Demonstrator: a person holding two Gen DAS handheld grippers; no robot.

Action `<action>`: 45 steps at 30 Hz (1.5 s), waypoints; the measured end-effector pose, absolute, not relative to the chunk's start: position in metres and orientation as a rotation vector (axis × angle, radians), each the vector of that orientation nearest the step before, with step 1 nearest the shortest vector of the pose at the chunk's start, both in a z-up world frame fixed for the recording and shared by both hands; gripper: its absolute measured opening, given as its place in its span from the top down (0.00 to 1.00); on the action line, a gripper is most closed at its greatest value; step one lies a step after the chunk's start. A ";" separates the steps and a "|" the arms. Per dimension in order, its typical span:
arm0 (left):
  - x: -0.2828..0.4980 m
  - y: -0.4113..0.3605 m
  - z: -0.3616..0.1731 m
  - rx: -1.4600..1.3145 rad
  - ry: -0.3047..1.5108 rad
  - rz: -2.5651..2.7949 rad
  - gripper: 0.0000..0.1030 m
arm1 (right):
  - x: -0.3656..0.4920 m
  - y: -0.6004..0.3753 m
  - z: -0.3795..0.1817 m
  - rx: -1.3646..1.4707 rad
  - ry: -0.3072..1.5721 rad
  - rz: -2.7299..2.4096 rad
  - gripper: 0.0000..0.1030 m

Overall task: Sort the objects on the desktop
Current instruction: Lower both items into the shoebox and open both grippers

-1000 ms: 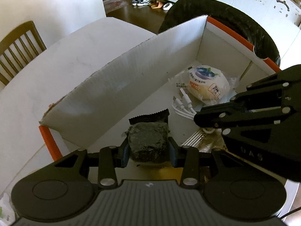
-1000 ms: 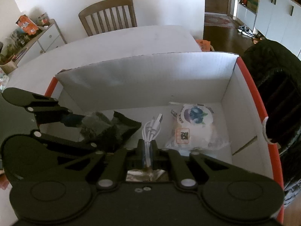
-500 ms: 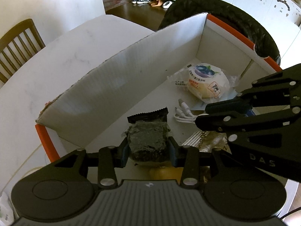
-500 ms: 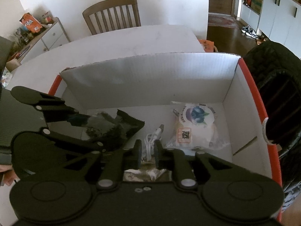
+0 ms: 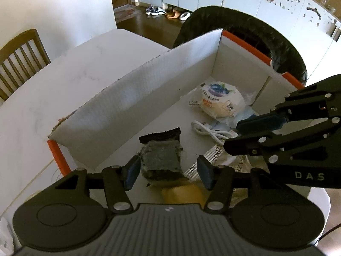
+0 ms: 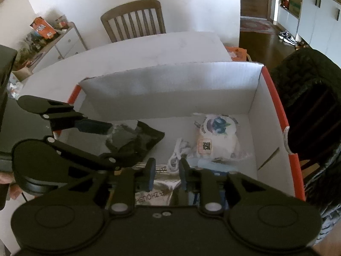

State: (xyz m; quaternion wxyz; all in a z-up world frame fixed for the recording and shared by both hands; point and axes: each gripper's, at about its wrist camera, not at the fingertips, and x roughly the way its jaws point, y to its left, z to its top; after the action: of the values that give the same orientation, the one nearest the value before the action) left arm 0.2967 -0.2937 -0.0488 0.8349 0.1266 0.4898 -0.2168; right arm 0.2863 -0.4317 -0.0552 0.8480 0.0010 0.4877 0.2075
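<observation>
Both grippers over the open box (image 5: 217,68), pointing down into it.

Left gripper (image 5: 168,170): jaws just opened, now moderately wide. One second ago closed on the dark packet (image 5: 162,160), pads pressing both its sides. Now released: a clear gap at the right pad, left pad just beside the packet, touching or not cannot tell. Packet lying on the box floor near the long far wall, at the left end of the box, between the jaws.

Right gripper (image 6: 165,169): jaws also just opened, now narrow but apart. One second ago shut on the white cable (image 6: 177,155), plug end standing up between the fingers. Now let go: cable down on the floor, coiled, just in front of the fingertips, near the middle of the box. In the left view same cable (image 5: 211,131) lying just under the right gripper (image 5: 234,134).

Round blueberry bun (image 6: 217,138) in clear wrap resting near the far right corner of the box, same place as before. Silver printed packet (image 6: 157,192) on the floor under the right gripper, near the front edge. Yellow thing (image 5: 183,194) partly hidden under the left gripper.

Box standing on the white desk (image 6: 149,51); wooden chair (image 6: 132,19) behind the far edge.
</observation>
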 end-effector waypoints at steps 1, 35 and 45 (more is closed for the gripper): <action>0.295 -0.293 -0.047 0.262 1.033 -0.458 0.44 | 0.285 -0.432 -0.053 0.002 1.023 0.442 0.74; 0.216 -0.243 0.005 0.105 0.881 -0.479 0.36 | 0.220 -0.428 -0.015 -0.004 0.852 0.429 0.34; 0.204 -0.217 0.008 0.113 0.865 -0.486 0.33 | 0.204 -0.408 -0.013 0.037 0.826 0.398 0.18</action>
State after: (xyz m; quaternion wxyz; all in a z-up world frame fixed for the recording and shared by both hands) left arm 0.2035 -0.2173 0.0078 0.8780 0.0541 0.4147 -0.2328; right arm 0.2039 -0.4081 -0.0127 0.8966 0.0177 0.3985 0.1922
